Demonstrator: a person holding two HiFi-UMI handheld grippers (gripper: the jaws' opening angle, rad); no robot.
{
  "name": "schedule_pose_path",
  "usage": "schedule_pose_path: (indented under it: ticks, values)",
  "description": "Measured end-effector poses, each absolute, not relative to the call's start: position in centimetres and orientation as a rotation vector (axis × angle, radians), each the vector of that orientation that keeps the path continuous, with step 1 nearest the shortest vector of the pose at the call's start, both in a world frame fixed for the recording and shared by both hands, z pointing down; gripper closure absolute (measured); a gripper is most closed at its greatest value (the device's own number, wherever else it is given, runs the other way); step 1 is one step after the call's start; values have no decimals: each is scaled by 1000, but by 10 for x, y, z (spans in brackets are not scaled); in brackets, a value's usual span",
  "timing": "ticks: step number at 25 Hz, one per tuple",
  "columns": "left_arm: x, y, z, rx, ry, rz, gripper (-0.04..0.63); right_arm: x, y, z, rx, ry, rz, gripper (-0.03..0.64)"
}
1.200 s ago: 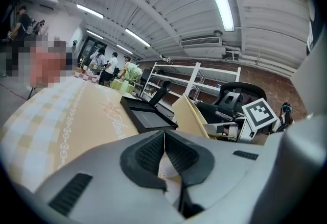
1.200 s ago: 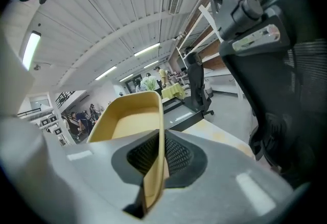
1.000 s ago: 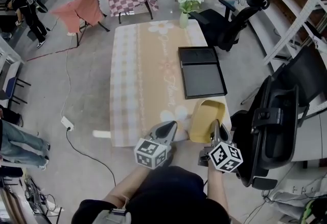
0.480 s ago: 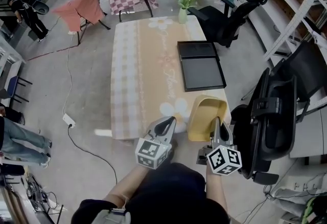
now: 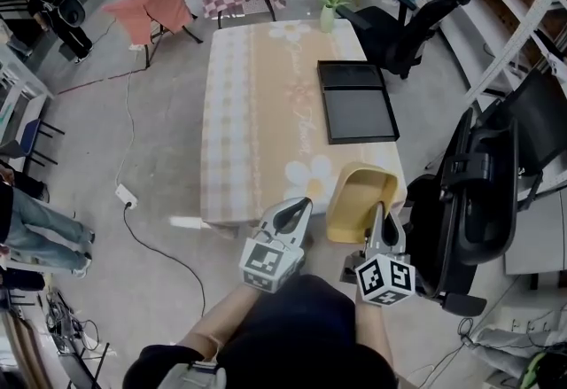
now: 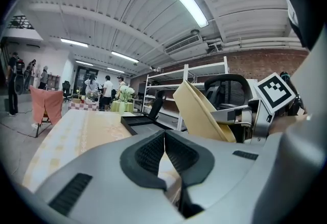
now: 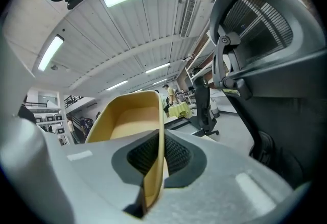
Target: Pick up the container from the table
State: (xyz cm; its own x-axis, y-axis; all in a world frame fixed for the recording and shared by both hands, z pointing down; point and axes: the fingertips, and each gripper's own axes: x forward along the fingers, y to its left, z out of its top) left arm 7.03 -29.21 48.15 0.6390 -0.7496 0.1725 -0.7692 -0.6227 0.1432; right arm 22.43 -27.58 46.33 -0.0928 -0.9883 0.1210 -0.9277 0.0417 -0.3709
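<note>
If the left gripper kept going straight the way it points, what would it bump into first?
Probably the cloth-covered table: the left gripper, jaws shut, points slightly down over its near end. The yellow container held by the right gripper lies beside that line, though depth is unclear.

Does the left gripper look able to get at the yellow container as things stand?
Probably yes. The left gripper, shut and empty, is beside the yellow container with nothing between them; its jaws must open first. The right gripper grips its right rim.
</note>
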Motion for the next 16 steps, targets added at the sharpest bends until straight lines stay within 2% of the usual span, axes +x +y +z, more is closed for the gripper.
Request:
schedule_pose_path:
  ticks: [16]
  values:
    - [77,-230,482,2635,-1240,118,584,224,-224,478,-2080,2179,-511,606]
